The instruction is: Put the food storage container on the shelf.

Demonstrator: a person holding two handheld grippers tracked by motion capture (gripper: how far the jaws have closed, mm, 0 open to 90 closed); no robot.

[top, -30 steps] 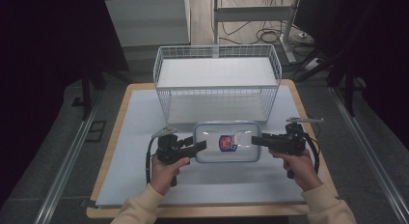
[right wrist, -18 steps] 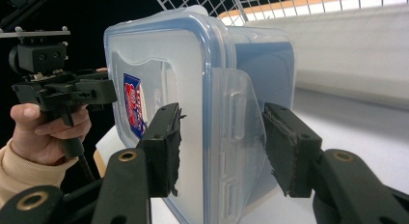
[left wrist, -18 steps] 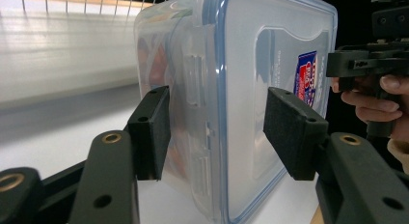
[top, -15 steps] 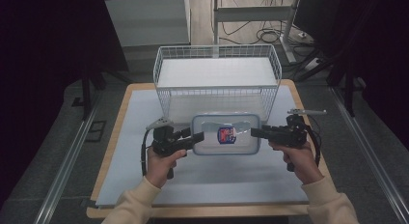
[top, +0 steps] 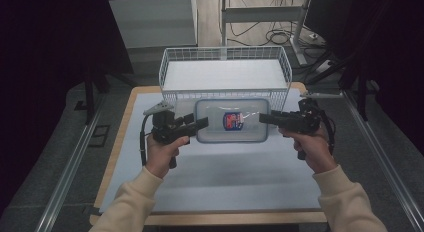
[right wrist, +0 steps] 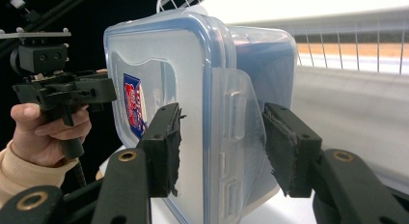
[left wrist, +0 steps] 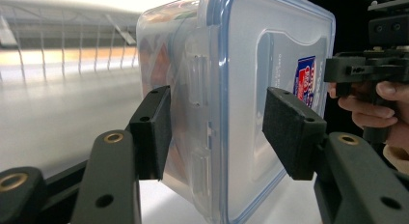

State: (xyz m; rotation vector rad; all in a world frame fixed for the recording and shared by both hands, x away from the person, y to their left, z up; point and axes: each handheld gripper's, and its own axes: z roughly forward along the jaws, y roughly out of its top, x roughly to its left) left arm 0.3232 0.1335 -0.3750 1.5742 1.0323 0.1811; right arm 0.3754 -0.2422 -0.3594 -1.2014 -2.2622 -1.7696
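A clear plastic container (top: 230, 121) with a blue-sealed lid and a red-and-blue label hangs level above the white mat, just in front of the wire basket. My left gripper (top: 202, 123) is shut on its left end, and my right gripper (top: 264, 118) is shut on its right end. In the left gripper view the pads (left wrist: 154, 132) clamp the container (left wrist: 251, 89) across base and lid, with the right gripper (left wrist: 371, 69) beyond. In the right gripper view the jaws straddle the container (right wrist: 169, 79) at its side clip, and the left gripper (right wrist: 62, 93) shows farther off.
A white wire basket (top: 222, 51) stands at the back of the wooden tabletop (top: 120, 142), right behind the container. A white mat (top: 225, 182) covers the table in front. Metal rails run along both sides of the table, and cables lie on the floor behind.
Both grippers have risen with the container between them and carried it away from the person, toward the basket's front wall.
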